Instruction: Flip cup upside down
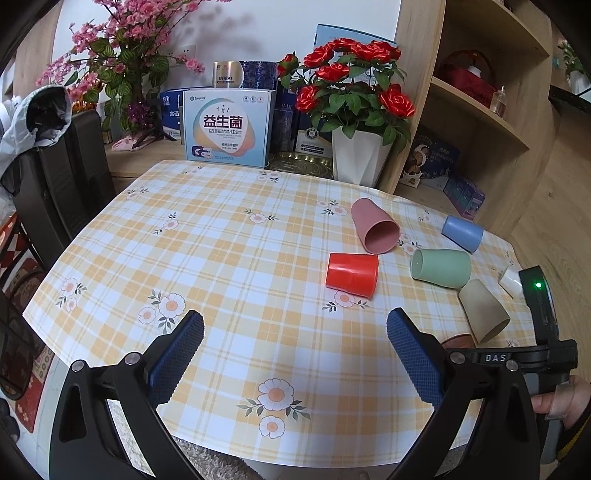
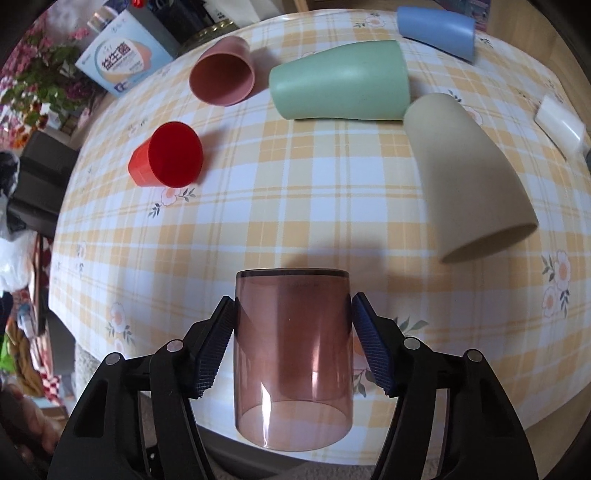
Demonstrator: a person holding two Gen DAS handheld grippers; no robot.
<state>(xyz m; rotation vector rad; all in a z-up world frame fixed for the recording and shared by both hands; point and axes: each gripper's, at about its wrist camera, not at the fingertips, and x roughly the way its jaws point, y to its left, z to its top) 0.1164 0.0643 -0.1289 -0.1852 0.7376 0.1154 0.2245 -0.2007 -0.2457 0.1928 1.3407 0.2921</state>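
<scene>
Your worktop (image 1: 221,236), round-edged, wears a glossy plaid cloth in yellow & white w/ daisy prints. At its far edge: a white faceted pot of red satin roses (image 1: 351,92), a pale printed carton (image 1: 229,127) beside it, pink blossom sprays (image 1: 122,48) further left.

Your right gripper (image 2: 291,332) has its blue, ribbed fingers (image 2: 216,347) clamped on the translucent brown cup (image 2: 291,354), one pad on each side of the smooth cylindrical wall. Cup sits near the worktop's front edge, open mouth facing the camera, closed base pointing away; whether it touches the cloth you can't tell from here.

Five matte cups lie tipped on their sides beyond it. Beige cup (image 2: 469,177), tapered, is nearest on the right, mouth toward the near-right. Mint-green cup (image 2: 340,81) lies crosswise just behind, nearly touching the beige one. Blue cup (image 2: 437,31) lies near the far edge. Pink cup (image 2: 223,72) shows its open mouth, left of the green. Red cup (image 2: 166,155), shiny plastic w/ faceted wall, lies apart to the left.

Your left gripper (image 1: 295,343) hovers over bare cloth, its fingers (image 1: 181,354) wide apart, holding nothing.

A small white block (image 2: 561,123) rests at the right rim.
</scene>
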